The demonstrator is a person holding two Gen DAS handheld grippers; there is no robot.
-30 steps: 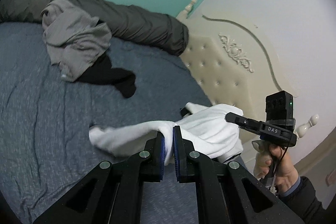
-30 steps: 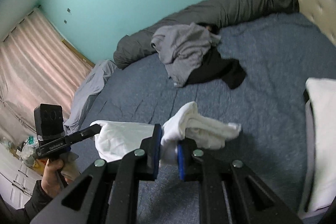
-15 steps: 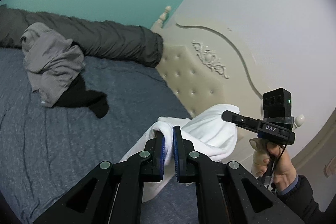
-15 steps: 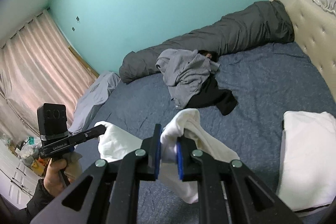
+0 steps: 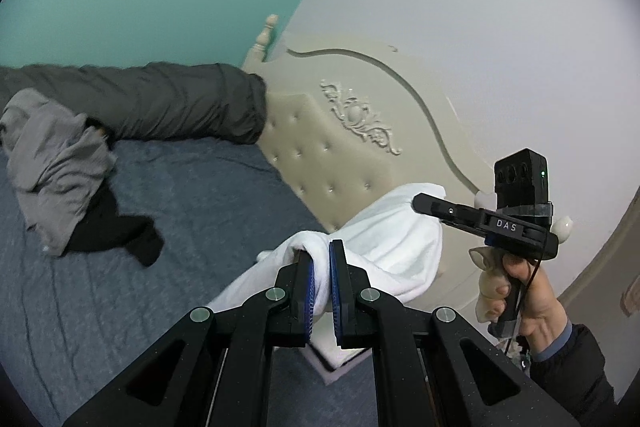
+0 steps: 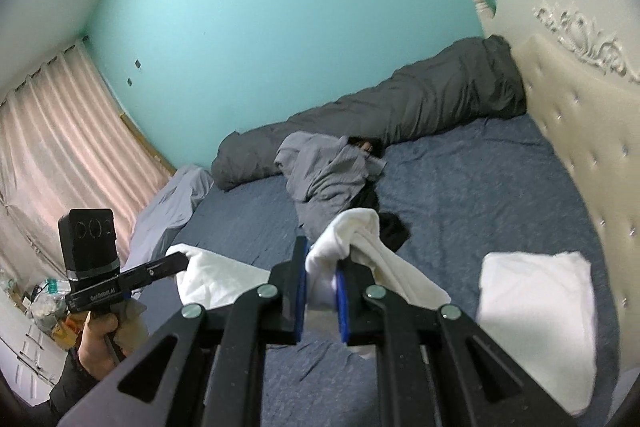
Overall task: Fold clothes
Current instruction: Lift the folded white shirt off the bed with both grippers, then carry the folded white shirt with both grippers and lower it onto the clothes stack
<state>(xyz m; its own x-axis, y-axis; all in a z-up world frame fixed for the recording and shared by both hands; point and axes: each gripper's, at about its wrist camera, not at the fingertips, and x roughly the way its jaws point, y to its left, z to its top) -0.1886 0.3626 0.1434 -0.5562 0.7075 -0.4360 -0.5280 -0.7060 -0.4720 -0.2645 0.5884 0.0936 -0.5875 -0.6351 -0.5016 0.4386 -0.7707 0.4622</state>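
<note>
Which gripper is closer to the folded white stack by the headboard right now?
Right. The right gripper hangs just beside the folded white stack; the left gripper holds the white garment on the side away from it.

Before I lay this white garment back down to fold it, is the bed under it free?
Nothing visible is in the way. The sheet beneath the garment is bare; the grey clothes lie farther back, the folded white stack to the right.

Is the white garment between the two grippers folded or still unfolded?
Unfolded: the white garment hangs bunched between the left hand-held gripper and right hand-held gripper.
</note>
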